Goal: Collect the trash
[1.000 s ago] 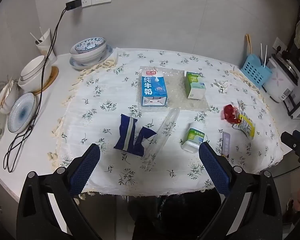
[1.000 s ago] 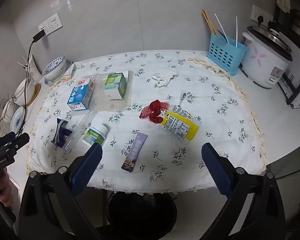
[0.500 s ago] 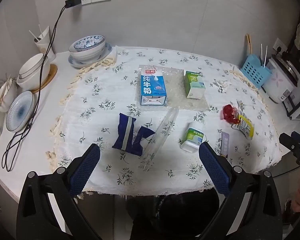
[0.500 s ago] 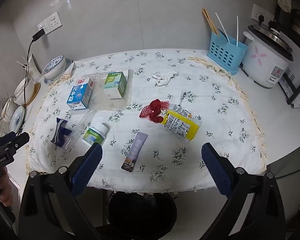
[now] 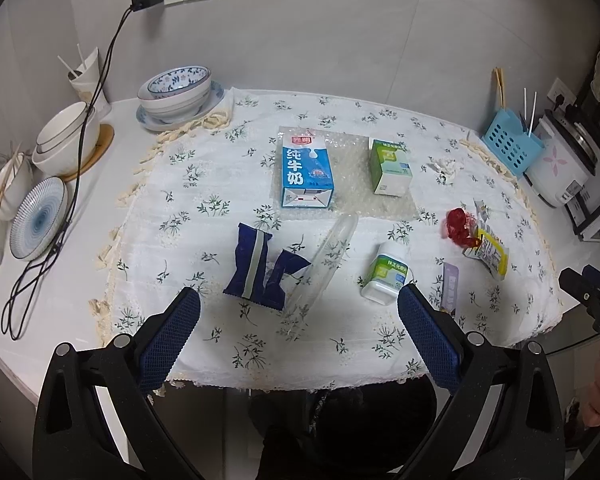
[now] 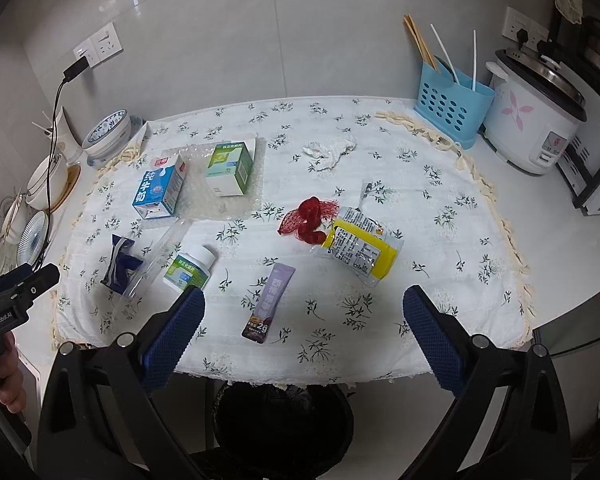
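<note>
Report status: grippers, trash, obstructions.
Left gripper open, empty. Right gripper open, empty. Purple sachet, blue wrapper on the cloth; bin below table edge. Nothing blocking.

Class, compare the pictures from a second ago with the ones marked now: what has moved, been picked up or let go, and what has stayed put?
Only the left gripper drifted slightly, so the table slid down a little in its view. Nothing was taken hold of or let go. Both grippers stay open, the right gripper barely shifted, and the milk carton, pill bottle and wrappers lie where they were.
</note>
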`<state>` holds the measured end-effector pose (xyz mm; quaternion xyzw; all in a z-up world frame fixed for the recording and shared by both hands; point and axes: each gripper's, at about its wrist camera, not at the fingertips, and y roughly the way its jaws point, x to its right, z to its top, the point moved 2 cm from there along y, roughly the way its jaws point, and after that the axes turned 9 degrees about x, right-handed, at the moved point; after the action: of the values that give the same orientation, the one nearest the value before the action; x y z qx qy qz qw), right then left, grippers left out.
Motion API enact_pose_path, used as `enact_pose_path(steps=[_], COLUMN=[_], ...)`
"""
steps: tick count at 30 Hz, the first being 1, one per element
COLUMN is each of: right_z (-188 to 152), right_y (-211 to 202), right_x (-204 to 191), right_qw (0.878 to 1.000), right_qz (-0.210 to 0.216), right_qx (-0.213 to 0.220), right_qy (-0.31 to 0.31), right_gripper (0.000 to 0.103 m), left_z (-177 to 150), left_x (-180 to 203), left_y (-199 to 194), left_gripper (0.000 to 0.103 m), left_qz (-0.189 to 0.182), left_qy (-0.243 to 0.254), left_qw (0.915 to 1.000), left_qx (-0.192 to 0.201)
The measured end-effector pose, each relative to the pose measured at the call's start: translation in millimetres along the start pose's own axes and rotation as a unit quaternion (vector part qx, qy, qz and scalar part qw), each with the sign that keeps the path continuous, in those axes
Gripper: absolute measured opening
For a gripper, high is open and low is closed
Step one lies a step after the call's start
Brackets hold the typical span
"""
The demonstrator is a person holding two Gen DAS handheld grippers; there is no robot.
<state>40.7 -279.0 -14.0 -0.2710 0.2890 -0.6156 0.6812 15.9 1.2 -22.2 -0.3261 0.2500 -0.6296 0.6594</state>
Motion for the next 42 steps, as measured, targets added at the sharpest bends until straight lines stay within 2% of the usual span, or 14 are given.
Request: enact_pose_path(steps=[42], right_z=[0.0], right_y=[-2.5], right_x=[1.6], right_qw=[1.0], right_qz=[-0.002], right_qx=[-0.001], right_qy=[0.002], right_gripper=[0.095], left_z=[2.3], left_x=[9.4], left_y=[-0.4], left_gripper=[0.097], left_qz=[-0.002], left_qy=[0.013], left_qw=[0.9999], left_qx=[-0.002])
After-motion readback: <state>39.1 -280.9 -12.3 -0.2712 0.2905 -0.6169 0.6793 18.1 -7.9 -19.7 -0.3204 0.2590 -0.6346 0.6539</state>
